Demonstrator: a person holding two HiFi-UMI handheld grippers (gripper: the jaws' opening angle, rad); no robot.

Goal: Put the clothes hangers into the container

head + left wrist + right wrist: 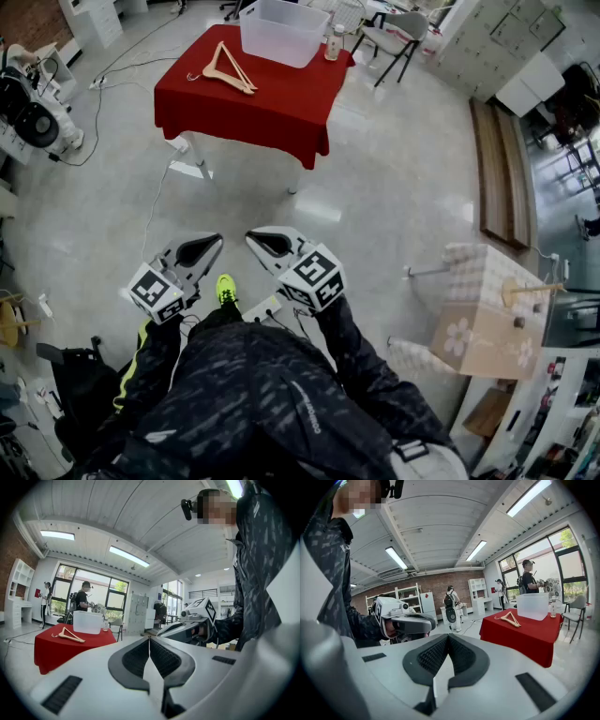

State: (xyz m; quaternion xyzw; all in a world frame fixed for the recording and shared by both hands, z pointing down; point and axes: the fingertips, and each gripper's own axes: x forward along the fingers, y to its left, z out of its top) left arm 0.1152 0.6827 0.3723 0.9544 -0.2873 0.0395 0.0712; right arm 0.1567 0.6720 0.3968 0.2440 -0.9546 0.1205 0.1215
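Holding both grippers side by side in front of the body, the person stands well back from the table. Left gripper (214,243): jaws pressed together, nothing between them. Right gripper (255,241): likewise closed and empty. Farther off, across the floor, a red-clothed table (281,112). Wooden clothes hangers (228,70) lie together on its left part, apart from the clear plastic container (281,33) at the far edge. A small bottle (334,42) stands just right of the container.

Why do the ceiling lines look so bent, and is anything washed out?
Left gripper view: the wide lens bows the ceiling, and the corners go black. Right gripper view: same bowing; the windows are bright. Head view: soft sheen on the floor, little blur.
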